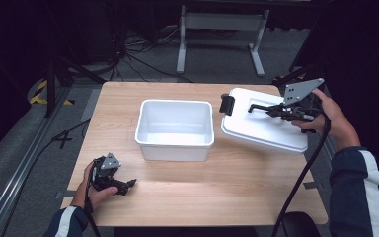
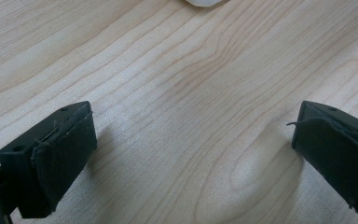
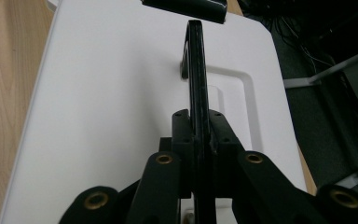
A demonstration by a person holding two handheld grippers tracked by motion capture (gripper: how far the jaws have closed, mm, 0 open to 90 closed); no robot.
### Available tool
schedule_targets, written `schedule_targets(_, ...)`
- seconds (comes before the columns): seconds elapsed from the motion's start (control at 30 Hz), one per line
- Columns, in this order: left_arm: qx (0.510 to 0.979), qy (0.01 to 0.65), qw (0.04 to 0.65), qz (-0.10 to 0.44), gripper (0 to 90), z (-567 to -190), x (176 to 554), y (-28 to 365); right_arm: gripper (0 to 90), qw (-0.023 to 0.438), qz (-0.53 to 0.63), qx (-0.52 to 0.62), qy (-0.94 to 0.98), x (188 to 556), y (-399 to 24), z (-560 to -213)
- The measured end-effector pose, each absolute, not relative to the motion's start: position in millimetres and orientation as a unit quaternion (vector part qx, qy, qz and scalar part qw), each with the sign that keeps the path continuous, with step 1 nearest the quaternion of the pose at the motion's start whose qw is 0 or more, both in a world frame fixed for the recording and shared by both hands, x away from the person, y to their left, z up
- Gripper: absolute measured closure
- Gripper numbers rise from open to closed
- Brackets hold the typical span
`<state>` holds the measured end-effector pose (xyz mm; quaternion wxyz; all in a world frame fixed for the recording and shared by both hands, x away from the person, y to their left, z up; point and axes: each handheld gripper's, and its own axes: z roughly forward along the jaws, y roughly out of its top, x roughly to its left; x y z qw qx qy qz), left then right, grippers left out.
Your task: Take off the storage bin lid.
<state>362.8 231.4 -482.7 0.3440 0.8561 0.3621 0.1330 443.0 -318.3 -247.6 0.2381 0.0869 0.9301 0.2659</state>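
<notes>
A white open bin (image 1: 175,129) stands in the middle of the wooden table (image 1: 197,197). To its right the white lid (image 1: 261,129) hangs tilted above the table's right edge, with a black latch (image 1: 226,104) at its near-left corner. My right gripper (image 1: 281,110) is shut on the lid's black handle (image 3: 196,70), which stands upright between the jaws in the right gripper view. My left gripper (image 1: 128,185) rests low over the table's front left, jaws wide apart with bare wood between its fingers (image 2: 56,158).
A corner of the bin (image 2: 204,2) peeks in at the top of the left gripper view. Cables and a metal frame (image 1: 222,29) lie on the floor beyond the table. A rail (image 1: 19,168) runs along the left side.
</notes>
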Motion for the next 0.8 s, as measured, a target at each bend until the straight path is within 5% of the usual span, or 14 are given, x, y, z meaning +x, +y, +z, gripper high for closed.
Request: schedule_targets(0.8, 0.855, 0.361, 0.345, 0.136, 0.3, -483, 363, 231, 84.0, 0.209, 0.265, 0.119, 0.934, 463, -322, -298)
